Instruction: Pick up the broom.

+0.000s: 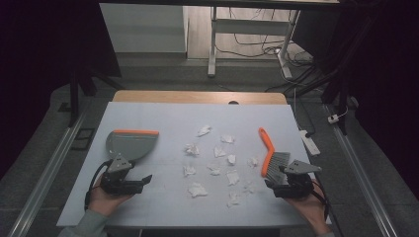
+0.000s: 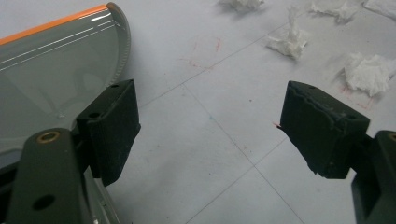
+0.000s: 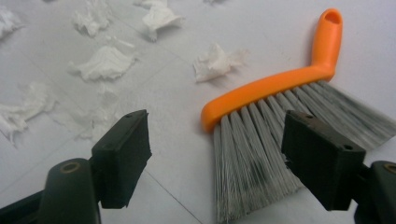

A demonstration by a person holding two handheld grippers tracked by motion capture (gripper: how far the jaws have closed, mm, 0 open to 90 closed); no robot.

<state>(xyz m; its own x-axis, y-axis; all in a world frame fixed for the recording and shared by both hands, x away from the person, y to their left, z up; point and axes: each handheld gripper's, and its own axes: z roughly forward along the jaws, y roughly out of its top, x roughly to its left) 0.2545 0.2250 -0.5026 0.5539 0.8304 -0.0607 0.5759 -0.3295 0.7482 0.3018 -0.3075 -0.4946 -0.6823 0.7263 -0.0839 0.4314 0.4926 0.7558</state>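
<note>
We start nearest the bottom edge of the high view, where our two hands hold the tools. The left gripper [image 1: 129, 183] sits at the lower left with its jaws spread wide and nothing between them; in the left gripper view one jaw overlaps the near edge of the grey plastic dustpan with an orange rubber lip [image 2: 51, 79], so we judge it is lining up to take the pan by that edge. The right gripper [image 1: 288, 185] at the lower right is likewise spread apart and empty. In the right gripper view its jaws stand just short of the grey bristles of the small hand brush with a bent orange plastic handle [image 3: 280, 84], which lies flat with the handle running away toward the upper right of that frame.

Farther up, between the two tools, the crumpled white tissue scraps [image 1: 217, 163] are scattered over the middle of the white table top [image 1: 163, 113]. The pan lies left of them and the brush right, so we reckon each hand can pick up its own tool without crossing over. Neither tool is lifted yet.

Beyond the table's far wooden edge, cables trail across the floor.
</note>
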